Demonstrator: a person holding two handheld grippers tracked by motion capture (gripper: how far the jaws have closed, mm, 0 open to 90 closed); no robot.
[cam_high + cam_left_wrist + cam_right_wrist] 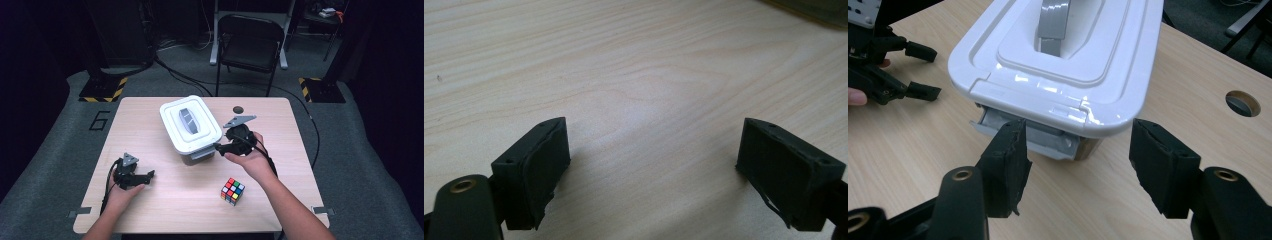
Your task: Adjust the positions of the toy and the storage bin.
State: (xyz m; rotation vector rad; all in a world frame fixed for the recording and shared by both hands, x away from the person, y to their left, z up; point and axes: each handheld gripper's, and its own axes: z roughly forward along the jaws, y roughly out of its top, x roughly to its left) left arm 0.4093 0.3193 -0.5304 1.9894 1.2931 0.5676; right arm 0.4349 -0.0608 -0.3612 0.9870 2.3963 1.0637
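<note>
The white lidded box [1063,65] sits just beyond the right gripper [1078,165], jaws released, gripping nothing.

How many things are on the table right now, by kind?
Lidded white container: 1
Colour puzzle cube: 1
Handheld tool: 2, left tool and right tool
Total: 4

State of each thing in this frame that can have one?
White container: lid on, grey latch at its near end flipped out.
Right gripper: open, jaws at the latch, nothing pinched.
Left gripper: open, empty, over bare table.
Puzzle cube: scrambled, untouched.
</note>
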